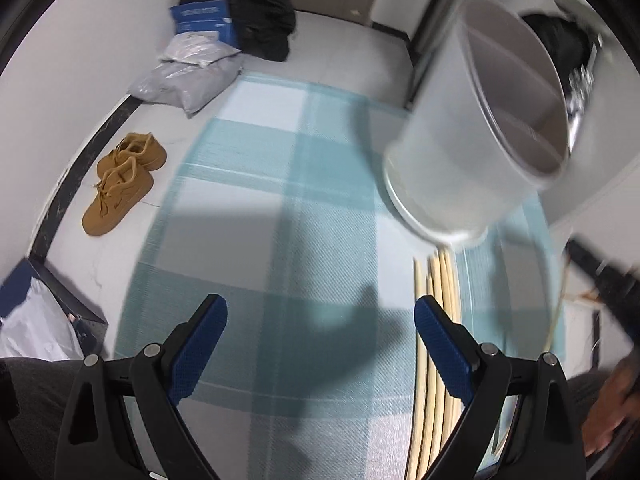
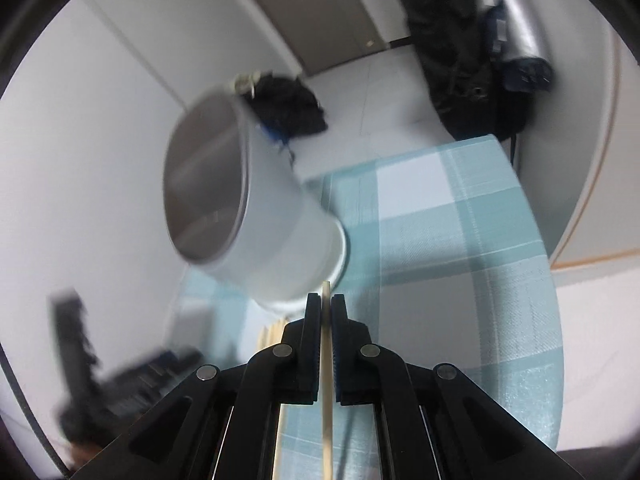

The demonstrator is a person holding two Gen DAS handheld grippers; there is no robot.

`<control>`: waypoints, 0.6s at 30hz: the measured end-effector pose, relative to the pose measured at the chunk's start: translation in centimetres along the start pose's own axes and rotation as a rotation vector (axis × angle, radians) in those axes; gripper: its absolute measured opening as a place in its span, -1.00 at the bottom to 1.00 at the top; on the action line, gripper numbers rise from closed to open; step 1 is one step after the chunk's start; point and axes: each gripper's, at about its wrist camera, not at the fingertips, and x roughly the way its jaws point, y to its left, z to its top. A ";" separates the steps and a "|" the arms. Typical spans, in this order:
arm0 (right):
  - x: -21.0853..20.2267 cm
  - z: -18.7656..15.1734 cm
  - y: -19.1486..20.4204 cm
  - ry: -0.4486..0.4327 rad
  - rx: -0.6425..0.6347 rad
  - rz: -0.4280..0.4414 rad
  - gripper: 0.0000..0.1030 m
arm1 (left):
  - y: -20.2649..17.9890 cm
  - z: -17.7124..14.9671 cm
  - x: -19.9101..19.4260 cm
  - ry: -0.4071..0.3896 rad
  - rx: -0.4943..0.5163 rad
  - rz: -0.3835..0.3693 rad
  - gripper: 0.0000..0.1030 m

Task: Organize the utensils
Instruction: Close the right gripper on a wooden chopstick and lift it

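A white utensil holder (image 1: 472,136) with an inner divider stands on a teal checked cloth (image 1: 280,200); it also shows in the right wrist view (image 2: 256,208), blurred. Several pale wooden chopsticks (image 1: 436,320) lie in a row on the cloth in front of the holder. My left gripper (image 1: 320,320) is open and empty above the cloth, left of the chopsticks. My right gripper (image 2: 326,304) is shut on a single chopstick (image 2: 326,380), whose tip sticks out just in front of the holder's base. More chopsticks (image 2: 272,330) lie to its left.
Tan shoes (image 1: 120,182), grey plastic bags (image 1: 192,76), a blue box (image 1: 206,20) and black clothing (image 1: 268,20) lie on the floor at left. A black bag (image 2: 460,52) stands at the back right. A dark blurred object (image 2: 104,364) lies left of the cloth.
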 end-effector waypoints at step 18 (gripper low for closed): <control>-3.3 1.1 -5.4 -0.130 0.102 0.166 -0.92 | -3.4 -1.2 1.6 0.094 0.133 0.157 0.78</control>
